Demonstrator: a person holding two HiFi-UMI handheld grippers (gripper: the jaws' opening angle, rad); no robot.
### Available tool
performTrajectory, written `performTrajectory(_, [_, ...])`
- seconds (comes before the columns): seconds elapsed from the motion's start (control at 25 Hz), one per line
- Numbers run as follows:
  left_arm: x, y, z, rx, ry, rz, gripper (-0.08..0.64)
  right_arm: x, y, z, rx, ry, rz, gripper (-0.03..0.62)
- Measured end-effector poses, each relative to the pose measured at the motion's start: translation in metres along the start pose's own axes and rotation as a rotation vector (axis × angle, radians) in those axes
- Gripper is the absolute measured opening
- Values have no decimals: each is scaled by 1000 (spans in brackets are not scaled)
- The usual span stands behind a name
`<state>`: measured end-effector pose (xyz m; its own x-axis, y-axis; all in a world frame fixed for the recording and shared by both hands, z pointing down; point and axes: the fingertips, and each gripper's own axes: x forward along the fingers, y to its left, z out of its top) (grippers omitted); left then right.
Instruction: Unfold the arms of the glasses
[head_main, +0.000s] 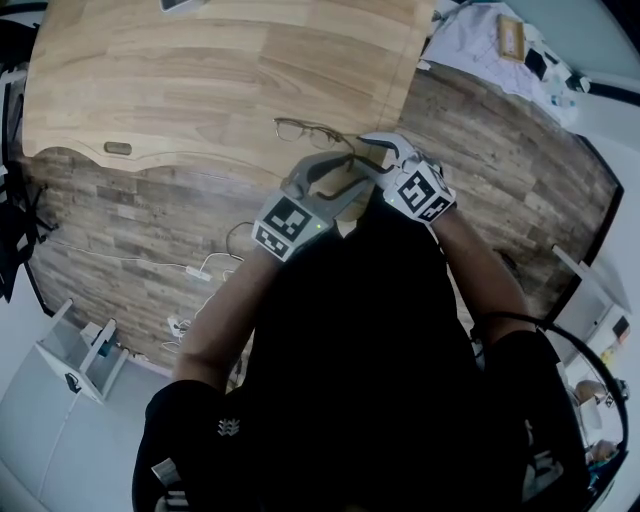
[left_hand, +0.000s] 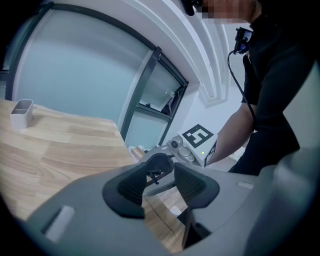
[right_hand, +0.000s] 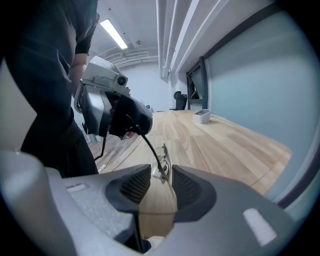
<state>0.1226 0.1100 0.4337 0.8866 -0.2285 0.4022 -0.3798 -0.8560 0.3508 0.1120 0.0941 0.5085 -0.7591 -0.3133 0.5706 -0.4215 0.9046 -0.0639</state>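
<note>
Thin-rimmed glasses (head_main: 305, 130) lie near the front edge of the light wooden table (head_main: 200, 70). One dark arm (right_hand: 145, 142) is swung away from the frame and rises to my left gripper (right_hand: 129, 120), which is shut on its tip (left_hand: 151, 176). In the head view the left gripper (head_main: 335, 175) is just in front of the glasses, with the right gripper (head_main: 368, 150) close beside it. In the right gripper view the hinge end of the glasses (right_hand: 161, 167) sits between the jaws of my right gripper (right_hand: 161, 182), whose pads stand a little apart from it.
A small white container (right_hand: 202, 116) stands far back on the table, also seen in the left gripper view as a white container (left_hand: 21, 112). The table's curved front edge (head_main: 180, 160) runs just before the grippers. Cables (head_main: 200, 270) and a white shelf (head_main: 80, 350) are on the plank floor.
</note>
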Motion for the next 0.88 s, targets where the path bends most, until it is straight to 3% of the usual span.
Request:
performTrajectory(0.28, [-9, 9, 14, 9, -52, 45, 184, 6, -6, 15, 11, -48, 48, 123])
performTrajectory(0.52, [-37, 41, 10, -26, -54, 176, 184, 18, -50, 24, -5, -34, 39, 123])
performTrajectory(0.72, [-55, 71, -4, -73, -29, 291, 182, 43, -113, 42, -11, -9, -76, 123])
performTrajectory(0.88, [-58, 102, -20, -37, 65, 392, 152, 50, -133, 48, 49, -15, -160, 123])
